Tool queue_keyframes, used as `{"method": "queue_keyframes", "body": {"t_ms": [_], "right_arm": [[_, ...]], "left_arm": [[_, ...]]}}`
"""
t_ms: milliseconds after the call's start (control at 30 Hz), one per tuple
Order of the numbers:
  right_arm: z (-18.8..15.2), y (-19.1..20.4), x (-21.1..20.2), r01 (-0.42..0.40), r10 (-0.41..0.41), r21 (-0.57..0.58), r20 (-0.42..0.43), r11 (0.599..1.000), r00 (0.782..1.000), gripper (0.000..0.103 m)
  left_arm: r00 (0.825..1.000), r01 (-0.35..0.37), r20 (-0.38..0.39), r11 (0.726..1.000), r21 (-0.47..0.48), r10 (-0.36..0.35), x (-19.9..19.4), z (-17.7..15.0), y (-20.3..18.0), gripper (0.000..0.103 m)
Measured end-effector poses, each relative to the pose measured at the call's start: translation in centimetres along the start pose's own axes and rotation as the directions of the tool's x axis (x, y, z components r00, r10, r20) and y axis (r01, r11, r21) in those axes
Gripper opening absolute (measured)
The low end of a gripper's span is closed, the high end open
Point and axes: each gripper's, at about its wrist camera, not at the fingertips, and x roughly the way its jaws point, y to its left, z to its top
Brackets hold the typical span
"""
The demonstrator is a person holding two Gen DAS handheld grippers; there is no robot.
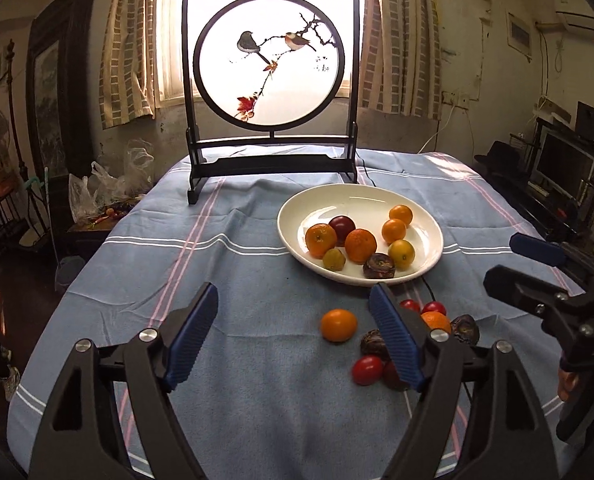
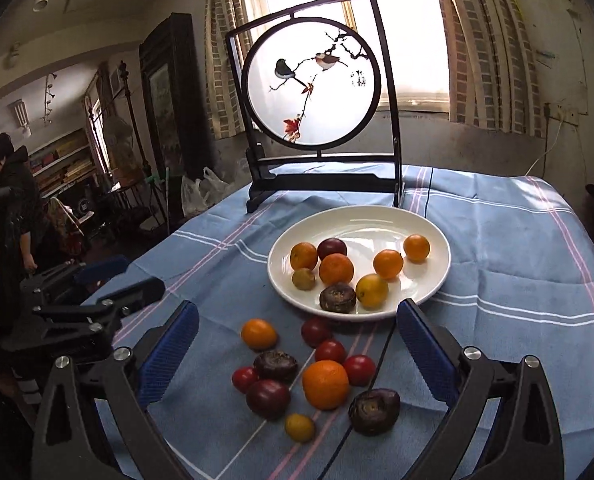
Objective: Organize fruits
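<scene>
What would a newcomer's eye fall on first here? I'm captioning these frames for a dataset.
First the backlit round bird screen, standing at the table's far edge before the window. Then the white plate of fruit on the blue cloth, and loose fruit nearer, between the open right gripper fingers.

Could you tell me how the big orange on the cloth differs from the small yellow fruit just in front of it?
The big orange is deep orange; the small yellow fruit is dull yellow-green. The orange is clearly larger and sits nearer the white plate. Both are round and lie loose on the blue cloth.
</scene>
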Motion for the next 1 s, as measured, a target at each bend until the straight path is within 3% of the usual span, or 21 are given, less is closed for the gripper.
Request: {"method": "queue_keyframes", "body": {"t_ms": [200,367,500,633,800,833,900,933,1000], "right_arm": [[-3.3,-0.2,-1.1,0.035,-0.034,0.017,-0.098,0.999,0.995,0.099],[-6.8,0.5,-1.4,0.043,-0.058,-0.073,-0.209,0.996,0.976,0.094],[-8.3,1.7,0.4,0.004,-0.046,-0.145,-0.289,0.989,0.956,0.079],[-8.6,1.7,3.5,-0.028,-0.030,-0.147,-0.376,0.989,0.926,0.052],[-8.2,0.9,6.0,-0.023,-0.036,-0.141,-0.400,0.990,0.916,0.044],[-8.0,1.0,6.0,-0.027,-0.035,-0.151,-0.393,0.988,0.919,0.036],[-7.9,0.8,6.3,-0.046,-0.022,-0.154,-0.410,0.987,0.912,0.025],[-7.7,0.7,6.2,-0.048,-0.018,-0.152,-0.405,0.987,0.914,0.025],[-7.6,0.4,6.0,-0.049,-0.016,-0.153,-0.398,0.987,0.917,0.025]], "left_arm": [[0.999,-0.035,0.040,0.998,0.061,0.033,-2.7,-0.9,1.2,0.081],[1.000,-0.013,-0.016,0.990,0.140,0.015,-1.6,-2.2,1.3,0.081],[0.990,0.116,-0.107,0.971,0.211,-0.095,0.2,-3.9,-0.3,0.082],[0.971,0.206,-0.177,0.939,0.276,-0.161,2.2,-5.4,-2.3,0.082],[0.948,0.281,-0.244,0.896,0.345,-0.203,4.9,-6.2,-3.6,0.081],[0.943,0.290,-0.261,0.891,0.349,-0.205,5.6,-6.2,-3.7,0.080],[0.930,0.317,-0.299,0.881,0.352,-0.215,6.9,-6.2,-3.8,0.071],[0.923,0.328,-0.318,0.876,0.354,-0.217,7.6,-6.2,-3.9,0.068],[0.907,0.354,-0.357,0.865,0.355,-0.225,8.8,-6.2,-4.2,0.050]]}}
